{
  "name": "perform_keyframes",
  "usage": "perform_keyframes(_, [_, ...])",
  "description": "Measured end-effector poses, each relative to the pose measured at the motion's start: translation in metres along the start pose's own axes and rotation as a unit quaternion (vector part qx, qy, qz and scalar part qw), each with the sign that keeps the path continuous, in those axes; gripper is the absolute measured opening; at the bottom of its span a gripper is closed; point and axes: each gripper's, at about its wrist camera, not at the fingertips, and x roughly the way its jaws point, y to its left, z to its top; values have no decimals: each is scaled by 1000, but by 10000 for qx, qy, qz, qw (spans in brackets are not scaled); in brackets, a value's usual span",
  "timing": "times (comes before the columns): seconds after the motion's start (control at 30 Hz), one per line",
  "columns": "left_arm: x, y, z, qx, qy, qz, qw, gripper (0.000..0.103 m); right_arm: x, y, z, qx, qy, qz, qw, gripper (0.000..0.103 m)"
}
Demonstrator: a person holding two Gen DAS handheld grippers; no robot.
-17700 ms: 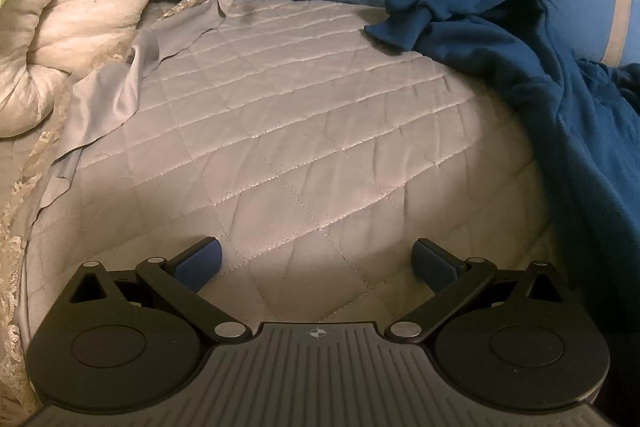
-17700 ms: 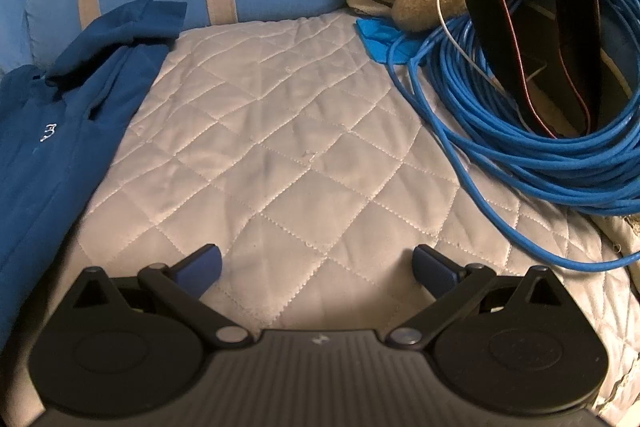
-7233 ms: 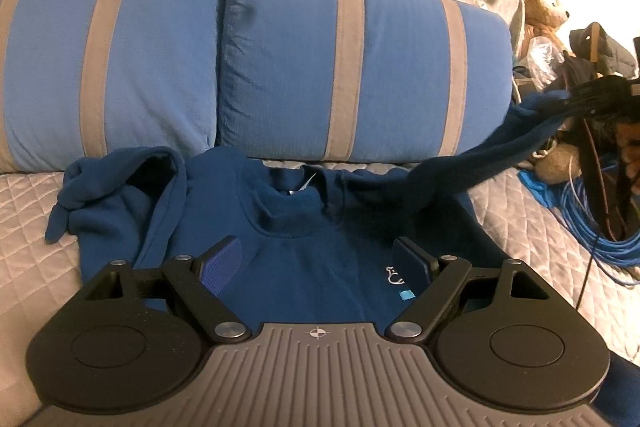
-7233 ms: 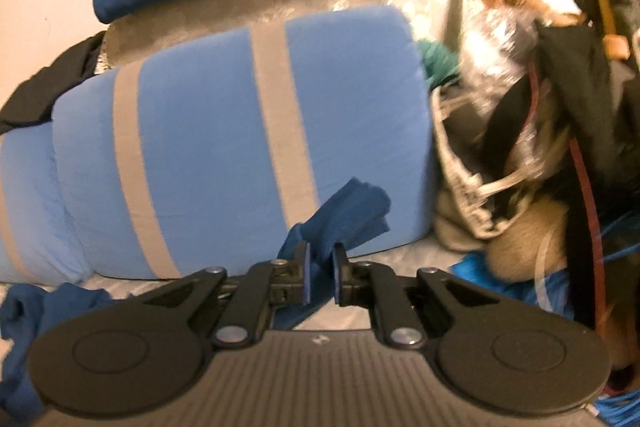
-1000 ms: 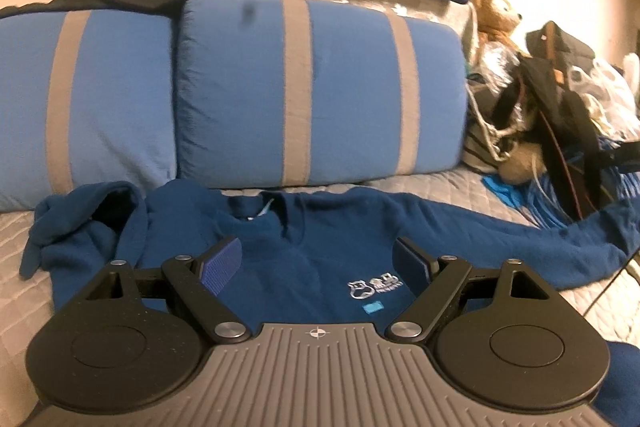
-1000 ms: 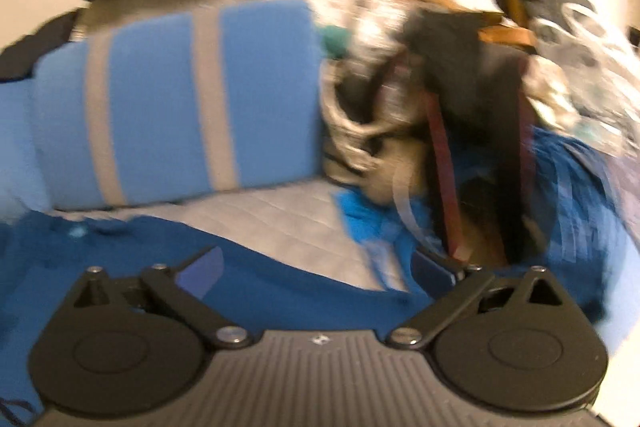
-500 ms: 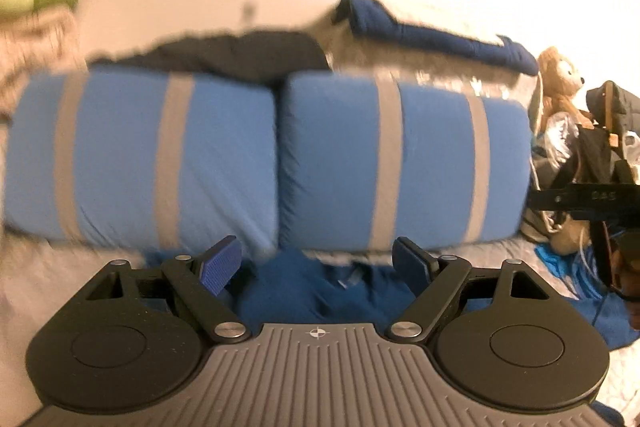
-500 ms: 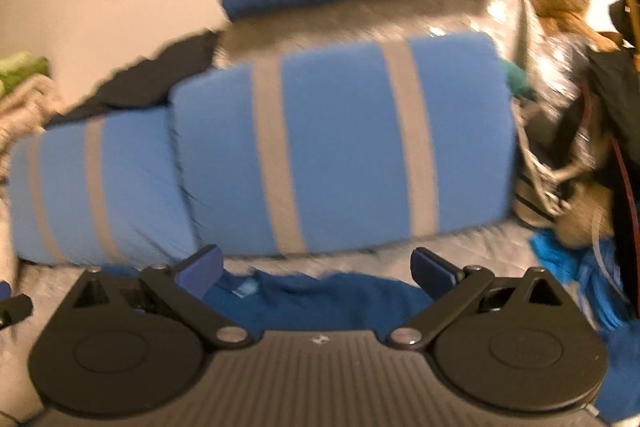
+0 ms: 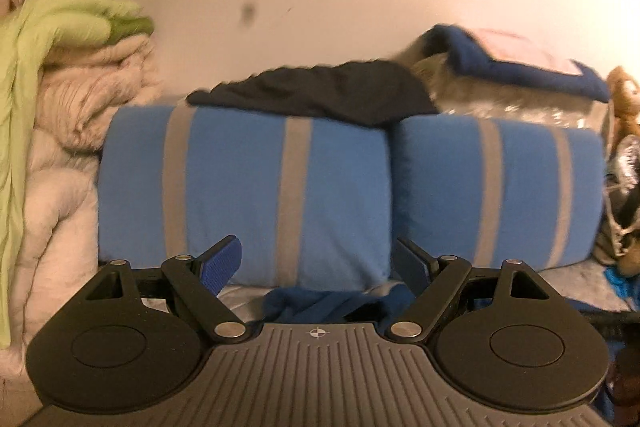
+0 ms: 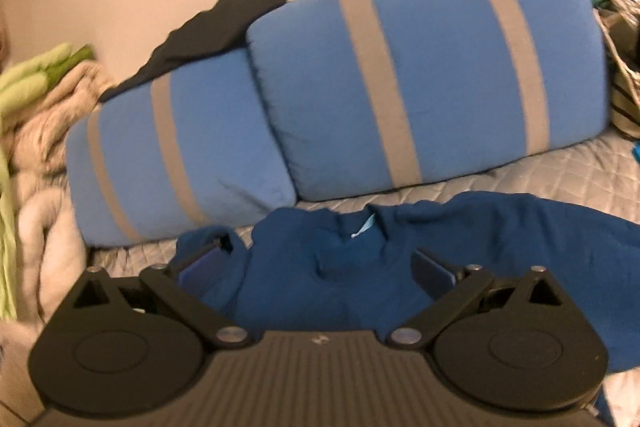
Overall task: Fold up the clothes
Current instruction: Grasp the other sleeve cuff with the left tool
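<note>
Both views have swung left since a second ago, sweater now low in frame. Left gripper [image 9: 316, 263] wide, empty; right gripper [image 10: 318, 267] wide, empty, over the sweater [image 10: 500, 239]. Sweater: navy, soft, limp, light; lies spread on the bed [image 10: 560, 179], collar toward the far pillows [image 10: 420, 67]. Left sleeve bunched; best grasped at its cuff.

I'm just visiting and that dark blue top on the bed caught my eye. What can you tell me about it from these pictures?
The dark blue sweatshirt looks like soft, thick knit or fleece. It lies spread on the grey quilted bedcover, its round neckline facing the striped blue pillows, with a pale label showing inside the collar. One sleeve stretches away to the right; the other side is bunched and rumpled. It is not yet folded. Nothing grips it: both pairs of jaws stand open above it.
</note>
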Motion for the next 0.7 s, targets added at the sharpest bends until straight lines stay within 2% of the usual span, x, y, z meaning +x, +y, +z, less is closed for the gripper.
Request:
perform_keyframes(0.1, [23,20,-14,-284,179,13,9994,83,15,3,-23,-226,-58,-32,9997,103])
perform_keyframes(0.23, [58,39,-35,-535,415,116,9976,83,41,-7,-42,-34,387,-79,9992,103])
perform_keyframes(0.37, [91,53,-55,-733,656,177,9950,83,49,-12,-46,-13,514,-136,9986,103])
perform_keyframes(0.47, [112,66,-70,-1070,872,187,9903,83,50,-12,-50,-85,557,-178,9983,103])
perform_keyframes(0.57, [134,84,-83,-1556,1082,161,9817,82,54,-9,-55,-271,712,-292,9967,103])
perform_keyframes(0.63, [148,99,-94,-1964,1211,96,9730,79,58,-6,-58,-466,805,-410,9948,103])
perform_keyframes(0.7, [163,114,-105,-2457,1401,-18,9592,64,60,-6,-57,-527,827,-496,9939,103])
